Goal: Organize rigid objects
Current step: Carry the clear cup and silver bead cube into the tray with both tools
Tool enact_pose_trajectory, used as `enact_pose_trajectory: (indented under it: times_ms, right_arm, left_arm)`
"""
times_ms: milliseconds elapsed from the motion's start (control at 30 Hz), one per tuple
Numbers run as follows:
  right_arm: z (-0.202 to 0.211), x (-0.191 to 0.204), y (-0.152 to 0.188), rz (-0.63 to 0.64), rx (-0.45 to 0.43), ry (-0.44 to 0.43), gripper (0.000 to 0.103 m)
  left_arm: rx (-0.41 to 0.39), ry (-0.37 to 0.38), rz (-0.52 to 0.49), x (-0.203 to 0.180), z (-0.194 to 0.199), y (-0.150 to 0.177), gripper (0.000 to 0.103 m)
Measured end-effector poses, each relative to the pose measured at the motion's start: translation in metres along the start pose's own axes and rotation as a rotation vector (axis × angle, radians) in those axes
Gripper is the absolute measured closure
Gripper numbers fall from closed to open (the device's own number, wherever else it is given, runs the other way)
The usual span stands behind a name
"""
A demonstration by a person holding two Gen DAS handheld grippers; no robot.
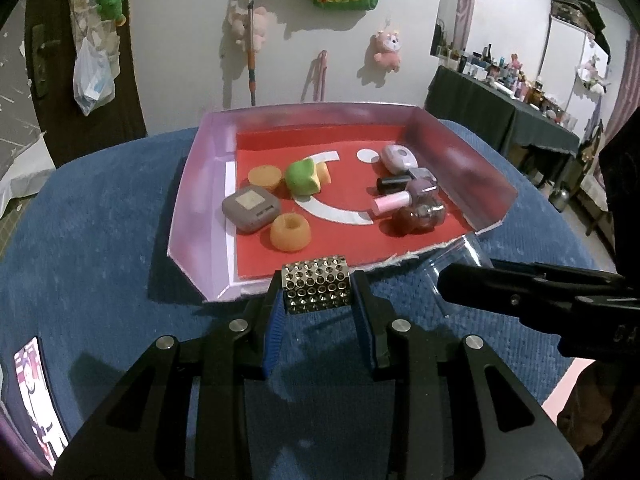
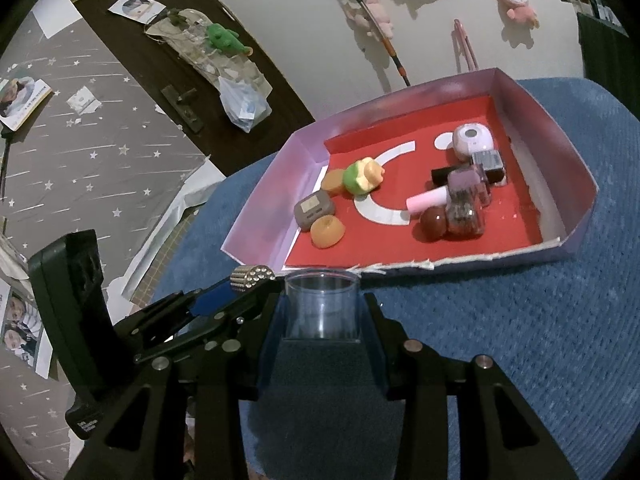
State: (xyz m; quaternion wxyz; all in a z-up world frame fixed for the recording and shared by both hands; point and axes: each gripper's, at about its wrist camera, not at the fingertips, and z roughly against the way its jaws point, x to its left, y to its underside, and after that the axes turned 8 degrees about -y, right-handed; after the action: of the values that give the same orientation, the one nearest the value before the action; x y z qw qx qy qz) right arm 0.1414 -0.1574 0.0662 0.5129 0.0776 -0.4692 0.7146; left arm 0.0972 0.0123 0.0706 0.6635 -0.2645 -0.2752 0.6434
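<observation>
Risk sits mostly in the two grips. The left gripper (image 1: 318, 312) has its jaws closed on a studded metal block (image 1: 316, 284), pinched only at its two ends by the blue pads (image 1: 274, 328); that hard, smooth surface could, I judge, twist or slide out if the hand tilts further. The right gripper (image 2: 322, 320) has its jaws closed on a clear plastic cup (image 2: 322, 304), held upright just short of the torn near edge of the pink tray (image 2: 264, 216). Thin clear walls like these may flex or pop free under pressure. Both held things hang just ahead of the jaws, near each other, over the blue cloth (image 2: 500, 320); the two grippers are close enough to knock together. Beyond the jaws, the tray's red floor carries an orange ring (image 1: 290, 234), a grey case (image 1: 250, 208), a green toy (image 1: 302, 178) and a crowded cluster of nail polish bottles (image 1: 416, 200), which a careless drop could scatter.
</observation>
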Motion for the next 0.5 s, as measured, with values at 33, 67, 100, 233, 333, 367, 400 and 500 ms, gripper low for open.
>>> enact_pose_trajectory:
  times_ms: [33, 67, 100, 233, 333, 367, 400, 500]
  right_arm:
    - [0.0, 0.0, -0.002, 0.002, 0.0, 0.002, 0.061]
    - [0.0, -0.001, -0.004, 0.004, 0.0, 0.006, 0.061]
    - [0.0, -0.002, -0.006, 0.007, 0.0, 0.01, 0.061]
    - [0.0, -0.005, -0.016, 0.02, -0.005, 0.034, 0.061]
    - [0.0, -0.009, -0.026, 0.029, -0.006, 0.054, 0.061]
    - [-0.001, -0.01, -0.028, 0.032, -0.006, 0.059, 0.061]
    - [-0.002, -0.011, -0.031, 0.036, -0.004, 0.065, 0.061]
    - [-0.006, -0.015, -0.038, 0.042, 0.003, 0.079, 0.061]
  left_arm:
    - [-0.001, 0.002, 0.0, 0.0, -0.001, -0.002, 0.073]
    - [-0.002, 0.002, -0.001, 0.001, -0.002, -0.005, 0.073]
    - [-0.003, 0.002, -0.003, 0.001, -0.003, -0.007, 0.073]
    - [-0.007, 0.004, -0.008, 0.002, -0.007, -0.016, 0.073]
    - [-0.003, 0.01, -0.009, 0.002, -0.012, -0.021, 0.073]
    - [0.003, 0.014, -0.009, 0.002, -0.015, -0.023, 0.073]
    - [0.009, 0.018, -0.007, 0.002, -0.018, -0.025, 0.073]
    - [0.026, 0.03, -0.005, 0.002, -0.025, -0.027, 0.073]
